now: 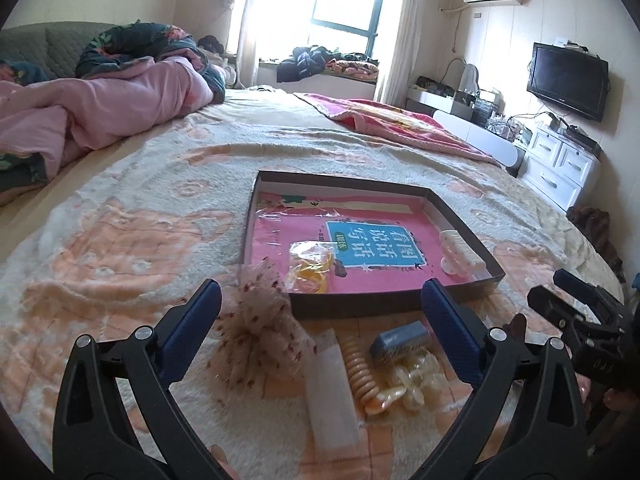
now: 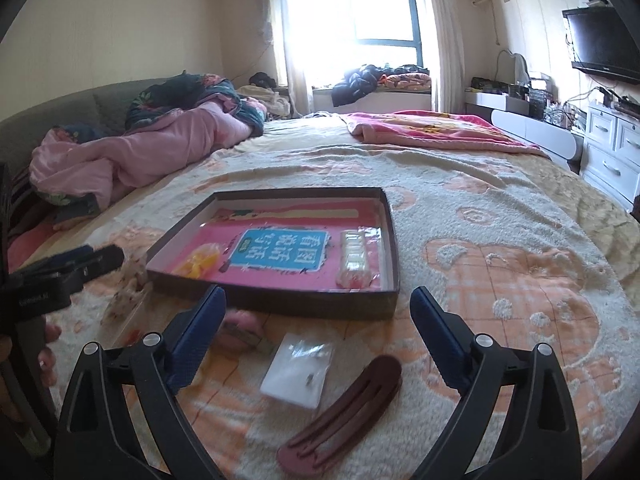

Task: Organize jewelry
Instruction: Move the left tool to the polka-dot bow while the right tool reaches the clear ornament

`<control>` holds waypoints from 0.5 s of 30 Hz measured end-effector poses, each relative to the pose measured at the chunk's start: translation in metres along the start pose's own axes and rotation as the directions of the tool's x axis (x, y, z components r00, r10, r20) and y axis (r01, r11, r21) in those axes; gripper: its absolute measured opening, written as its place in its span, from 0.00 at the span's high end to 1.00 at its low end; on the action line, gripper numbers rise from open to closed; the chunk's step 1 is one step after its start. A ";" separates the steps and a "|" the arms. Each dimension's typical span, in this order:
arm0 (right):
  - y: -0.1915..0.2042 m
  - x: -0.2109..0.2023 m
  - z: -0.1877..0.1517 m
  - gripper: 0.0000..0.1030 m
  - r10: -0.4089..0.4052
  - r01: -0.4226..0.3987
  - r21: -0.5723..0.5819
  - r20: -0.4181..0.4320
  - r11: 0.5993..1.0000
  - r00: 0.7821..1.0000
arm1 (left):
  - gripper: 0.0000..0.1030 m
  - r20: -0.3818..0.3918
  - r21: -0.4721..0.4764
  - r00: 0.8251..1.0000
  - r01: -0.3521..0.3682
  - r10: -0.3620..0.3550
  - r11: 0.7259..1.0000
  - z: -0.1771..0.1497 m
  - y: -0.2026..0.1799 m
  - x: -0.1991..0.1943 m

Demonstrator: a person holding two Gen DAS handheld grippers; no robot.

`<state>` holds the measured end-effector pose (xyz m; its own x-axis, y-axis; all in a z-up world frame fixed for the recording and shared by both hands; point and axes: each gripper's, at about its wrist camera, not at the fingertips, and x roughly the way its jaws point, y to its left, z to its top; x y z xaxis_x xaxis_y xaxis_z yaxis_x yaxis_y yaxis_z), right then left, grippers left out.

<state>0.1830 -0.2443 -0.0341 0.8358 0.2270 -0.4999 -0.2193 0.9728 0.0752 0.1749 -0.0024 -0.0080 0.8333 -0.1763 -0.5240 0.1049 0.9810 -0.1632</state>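
A shallow dark box (image 1: 360, 304) (image 2: 280, 302) lined with a pink book lies on the bed. In it are a bag of yellow bands (image 1: 312, 268) (image 2: 200, 262) and a white hair claw (image 1: 460, 254) (image 2: 354, 258). My left gripper (image 1: 320, 304) is open above a speckled scrunchie (image 1: 260, 332), a white packet (image 1: 330, 392), a beige coil tie (image 1: 362, 372), a blue clip (image 1: 400, 342) and pale clips (image 1: 412, 380). My right gripper (image 2: 318, 308) is open above a small clear bag (image 2: 298, 372) and a brown hair clip (image 2: 344, 408).
The bed (image 2: 500, 260) has a cream and peach blanket. A pink duvet (image 1: 100, 108) is heaped at the far left, a red blanket (image 2: 432, 130) at the far right. White drawers (image 1: 560, 168) stand right of the bed.
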 end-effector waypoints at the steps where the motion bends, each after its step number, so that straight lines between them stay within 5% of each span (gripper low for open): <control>1: 0.002 -0.002 -0.002 0.12 0.005 -0.005 -0.004 -0.002 1.000 1.000 | 0.11 0.002 0.002 1.000 -0.002 0.002 1.000 -0.001 0.001 -0.003; 15: 0.042 -0.012 -0.021 0.12 0.073 -0.077 -0.074 -0.050 0.994 0.996 | 0.11 0.012 -0.007 0.998 -0.066 0.066 0.998 -0.017 0.025 -0.035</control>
<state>0.1533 -0.2069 -0.0432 0.7915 0.2949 -0.5353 -0.3194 0.9464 0.0491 0.1389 0.0267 -0.0078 0.8449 -0.1099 -0.5235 0.0458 0.9899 -0.1338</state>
